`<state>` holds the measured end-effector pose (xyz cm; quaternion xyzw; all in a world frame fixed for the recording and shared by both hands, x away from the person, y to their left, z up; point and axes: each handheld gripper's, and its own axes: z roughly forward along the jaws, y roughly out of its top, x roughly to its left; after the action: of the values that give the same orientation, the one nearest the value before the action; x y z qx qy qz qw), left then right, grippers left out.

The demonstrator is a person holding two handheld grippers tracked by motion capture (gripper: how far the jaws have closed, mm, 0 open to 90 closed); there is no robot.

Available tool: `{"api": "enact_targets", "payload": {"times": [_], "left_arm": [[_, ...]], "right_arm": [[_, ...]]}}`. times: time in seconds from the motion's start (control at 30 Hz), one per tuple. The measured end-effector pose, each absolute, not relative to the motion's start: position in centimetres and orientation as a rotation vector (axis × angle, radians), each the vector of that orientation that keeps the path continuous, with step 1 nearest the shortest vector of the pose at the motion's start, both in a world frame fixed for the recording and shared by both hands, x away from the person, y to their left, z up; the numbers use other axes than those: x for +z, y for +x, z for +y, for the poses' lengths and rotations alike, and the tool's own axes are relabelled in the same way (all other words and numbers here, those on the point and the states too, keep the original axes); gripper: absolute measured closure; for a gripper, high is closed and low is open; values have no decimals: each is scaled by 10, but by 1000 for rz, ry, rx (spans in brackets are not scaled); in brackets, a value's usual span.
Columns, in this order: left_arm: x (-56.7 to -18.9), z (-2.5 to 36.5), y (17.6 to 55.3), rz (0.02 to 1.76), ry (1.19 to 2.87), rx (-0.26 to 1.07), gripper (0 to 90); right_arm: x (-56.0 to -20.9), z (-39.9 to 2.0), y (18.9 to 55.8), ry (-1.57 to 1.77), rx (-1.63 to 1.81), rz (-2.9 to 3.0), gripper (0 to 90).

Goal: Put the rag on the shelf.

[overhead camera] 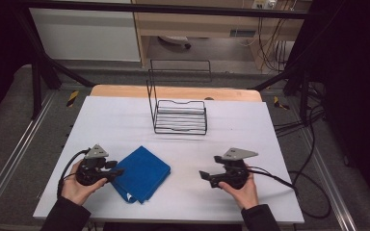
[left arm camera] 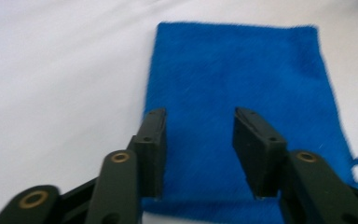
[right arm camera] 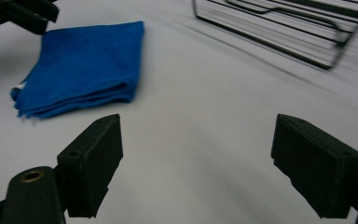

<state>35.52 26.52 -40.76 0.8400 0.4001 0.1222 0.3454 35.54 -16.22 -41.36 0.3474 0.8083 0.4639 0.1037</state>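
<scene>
Now the folded blue cloth [overhead camera: 142,174] is seen lying flat on the white counter [overhead camera: 270,192], the left tool [left arm camera: 198,140] held part-open and empty above its near edge, the right tool [right arm camera: 196,163] wide, empty, so a low, square approach is advised.

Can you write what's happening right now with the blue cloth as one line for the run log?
left hand-held gripper: open, over folded blue cloth | right hand-held gripper: open, empty | wire rack: empty

A white-covered table [overhead camera: 125,120] with a wooden far edge stands on grey floor [overhead camera: 9,125] — black frame bars [overhead camera: 38,67] flank it, a wooden cabinet [overhead camera: 197,24] behind, cables [overhead camera: 313,183] trailing right.
</scene>
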Motion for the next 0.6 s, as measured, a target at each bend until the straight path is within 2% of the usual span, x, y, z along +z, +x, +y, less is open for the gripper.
{"api": "enact_targets", "payload": {"times": [0.1, 0.17, 0.23, 0.4, 0.6], "left_arm": [[-414, 270, 354, 1064, 2190, 280, 651], [-417, 271, 356, 1072, 2193, 271, 677], [-421, 270, 357, 1074, 2207, 248, 738], [-428, 265, 359, 1068, 2233, 265, 763], [-434, 265, 362, 1073, 2243, 256, 811]], "right_arm": [[-414, -118, 349, 923, 1359, 2482, 235], [-415, -110, 347, 906, 1359, 2501, 241], [-417, -76, 341, 827, 1361, 2560, 282], [-420, -41, 335, 746, 1360, 2615, 345], [-428, -6, 327, 642, 1332, 2697, 476]]}}
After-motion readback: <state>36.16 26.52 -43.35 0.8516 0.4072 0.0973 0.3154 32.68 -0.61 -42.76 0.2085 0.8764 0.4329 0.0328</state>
